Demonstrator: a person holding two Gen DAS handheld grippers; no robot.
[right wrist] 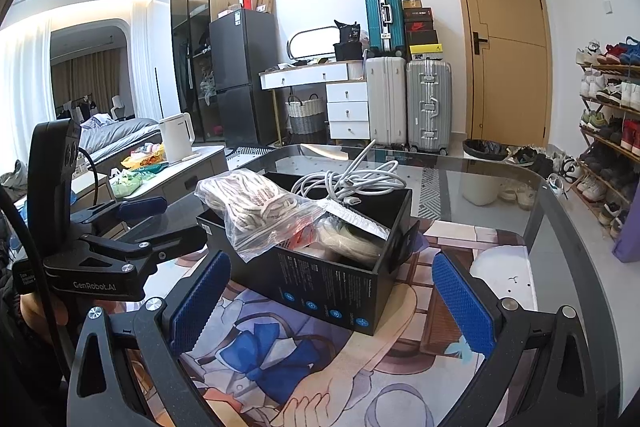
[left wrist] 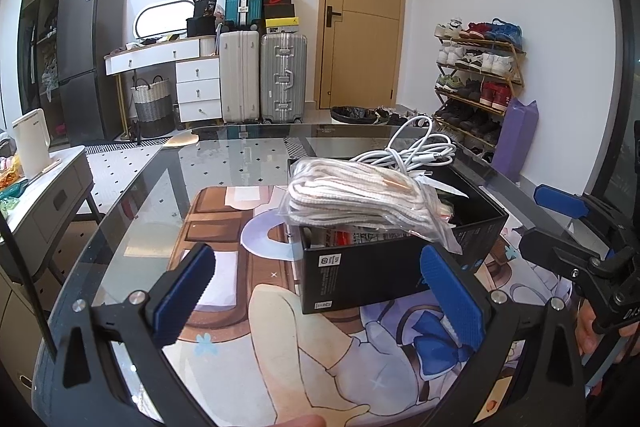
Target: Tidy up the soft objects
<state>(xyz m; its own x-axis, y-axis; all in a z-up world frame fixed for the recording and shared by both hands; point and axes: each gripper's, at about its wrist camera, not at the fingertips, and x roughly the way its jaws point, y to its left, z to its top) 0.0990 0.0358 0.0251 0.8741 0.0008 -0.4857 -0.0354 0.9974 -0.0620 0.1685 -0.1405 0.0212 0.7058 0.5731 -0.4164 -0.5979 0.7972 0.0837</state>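
The task looks nearly finished. The black box sits on the bench just ahead of both pairs of jaws, already holding a clear bag of white laces that overhangs its near rim and a coiled white cable at its far side. The left gripper and right gripper both stand with jaws apart and empty. No loose soft item shows on the printed mat between the jaws.
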